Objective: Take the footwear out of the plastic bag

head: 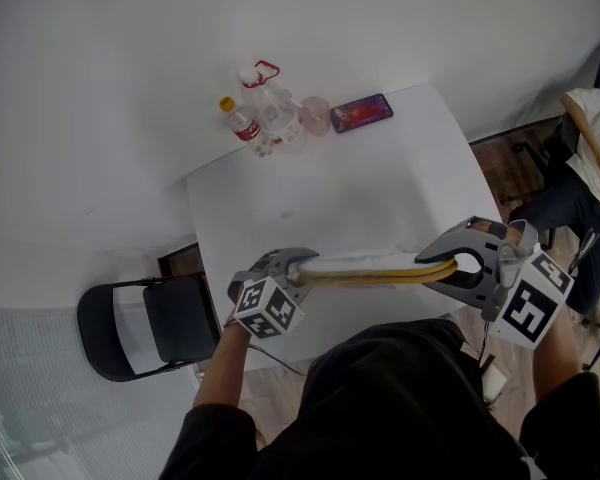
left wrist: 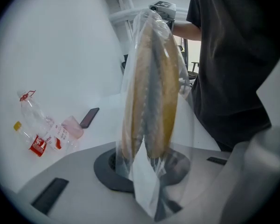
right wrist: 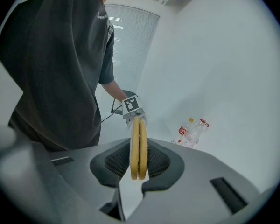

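Holding the footwear level in the air over the near edge of the white table, stretched between both tools. Clamping it with the right gripper, jaws pressing on the two yellow soles, which are standing on edge side by side. Pinching the opposite end with the left gripper, jaws nearly together on the gathered film of the clear plastic bag; possibly catching the sole tips as well, the folded plastic blurring that spot. Wrapping the pair in the bag along the left stretch. Lying at the table's far end, well apart from the grip: a cluster of plastic bottles and a phone. Standing beside the table's left edge: a black folding chair.
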Demonstrator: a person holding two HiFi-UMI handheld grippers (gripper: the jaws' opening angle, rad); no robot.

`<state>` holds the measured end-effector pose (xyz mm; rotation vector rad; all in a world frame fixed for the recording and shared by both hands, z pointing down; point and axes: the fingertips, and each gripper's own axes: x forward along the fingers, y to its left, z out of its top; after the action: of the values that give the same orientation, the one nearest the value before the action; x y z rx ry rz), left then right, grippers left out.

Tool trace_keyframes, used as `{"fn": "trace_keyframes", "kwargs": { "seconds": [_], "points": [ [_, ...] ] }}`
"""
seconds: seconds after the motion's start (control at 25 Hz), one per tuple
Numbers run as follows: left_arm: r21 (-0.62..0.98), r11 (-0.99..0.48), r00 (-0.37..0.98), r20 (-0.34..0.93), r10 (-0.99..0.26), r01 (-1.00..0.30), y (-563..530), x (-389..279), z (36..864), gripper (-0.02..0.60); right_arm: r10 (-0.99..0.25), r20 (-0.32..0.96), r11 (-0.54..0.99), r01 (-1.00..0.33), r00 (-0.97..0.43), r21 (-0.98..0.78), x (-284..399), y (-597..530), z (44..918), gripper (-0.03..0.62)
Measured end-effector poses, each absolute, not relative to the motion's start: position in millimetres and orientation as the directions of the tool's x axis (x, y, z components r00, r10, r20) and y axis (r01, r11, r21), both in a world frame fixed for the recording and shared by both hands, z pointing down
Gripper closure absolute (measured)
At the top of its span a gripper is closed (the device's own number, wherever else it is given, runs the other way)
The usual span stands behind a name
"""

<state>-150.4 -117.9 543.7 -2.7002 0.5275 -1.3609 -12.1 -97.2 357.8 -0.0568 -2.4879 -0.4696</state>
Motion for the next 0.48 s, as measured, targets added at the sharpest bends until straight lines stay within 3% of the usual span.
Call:
{"fn": "trace_keyframes", "kwargs": {
  "seconds": [0.44,0.48],
  "points": [
    [-0.182,-0.925,0.579,0.735,-0.353,-0.333,-121.4,-155.0,544.2,0.494,-0.078,0.57,0.939,0.132,-0.818,0.318,-9.5,-101.6,359.2,0.523],
    [-0.193,-0.92,0.565,0.74,-0.364,-0.34,-123.5,-159.0,546.4,0.516,-0.081,0.567,0.939,0.128,-0.82,0.318,-8.1,-102.3,357.3,0.523]
  ]
}}
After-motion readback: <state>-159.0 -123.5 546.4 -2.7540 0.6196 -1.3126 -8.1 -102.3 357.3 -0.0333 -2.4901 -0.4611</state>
